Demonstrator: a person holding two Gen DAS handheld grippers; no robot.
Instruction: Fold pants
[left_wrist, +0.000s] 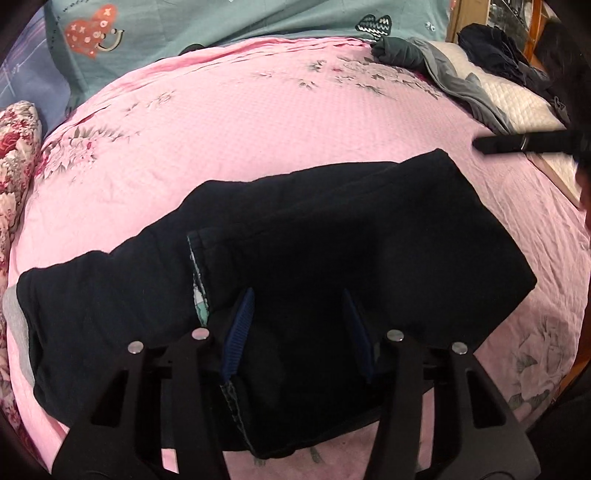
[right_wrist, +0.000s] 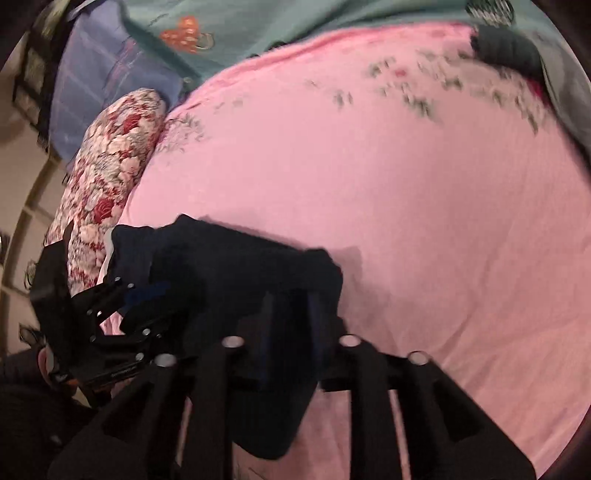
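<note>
pink bedspread (left_wrist: 258, 122), floral quilt (right_wrist: 107, 173), grey garment (left_wrist: 454, 77)

- pink floral bedspread (left_wrist: 258, 129) covering the bed
- teal heart-print quilt (left_wrist: 229, 22) lying along far edge
- red-rose quilted bolster (right_wrist: 107, 177) sitting at the side
- wooden frame (left_wrist: 453, 18) showing at the corner

The right wrist view is smeared by motion blur, so the flower print on the pink bedspread (right_wrist: 406, 206) cannot be made out. Whether the right gripper (right_wrist: 288, 317) presses the dark pants (right_wrist: 229, 266) cannot be told. In the left wrist view, the pants' (left_wrist: 332, 229) near edge is hidden behind the left gripper (left_wrist: 299, 325), and a dark garment (left_wrist: 495, 48) is cut off at the upper right edge.
</note>
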